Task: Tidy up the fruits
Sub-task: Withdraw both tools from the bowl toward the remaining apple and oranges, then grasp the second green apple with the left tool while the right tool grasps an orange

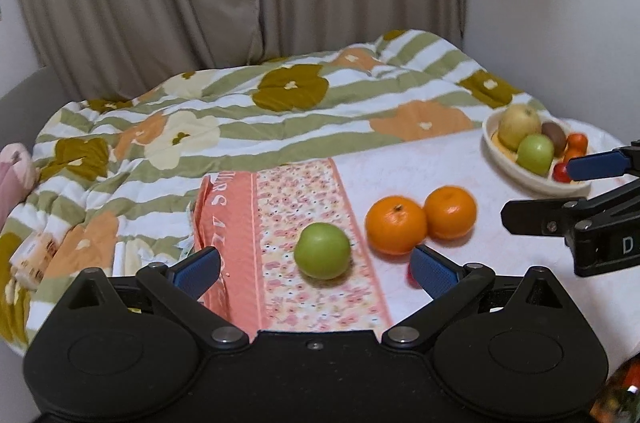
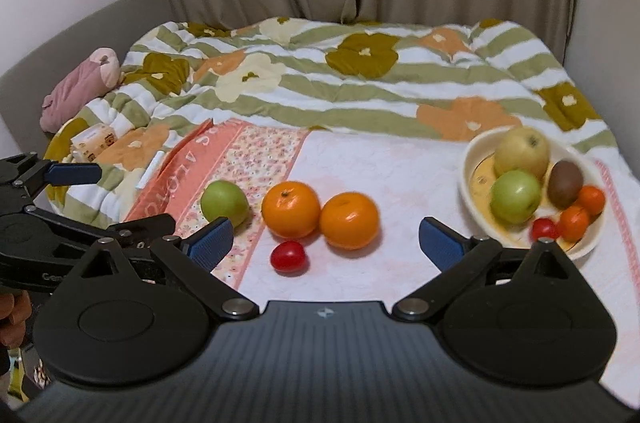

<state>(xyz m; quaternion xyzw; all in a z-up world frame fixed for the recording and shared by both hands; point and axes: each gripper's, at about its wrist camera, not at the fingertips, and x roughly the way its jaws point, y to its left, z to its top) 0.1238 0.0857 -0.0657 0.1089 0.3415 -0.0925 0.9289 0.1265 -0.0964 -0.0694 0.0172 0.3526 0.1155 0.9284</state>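
Both grippers (image 1: 316,265) (image 2: 326,241) open, nr orange (image 2: 291,209) stem up, bowl (image 2: 472,159) rt

Your left gripper (image 1: 316,263) is matte black, with two rounded housings at the bottom of the frame, each moulded with a shallow disc and a triangular cut-out. Silver screws pin the black linkage arms, and the fingers (image 1: 198,269) carry ribbed blue pads. Your right gripper (image 2: 326,239) has the same build, plus a ribbed centre panel bearing a small emblem. In the left view, its side at right shows a white letter "D".
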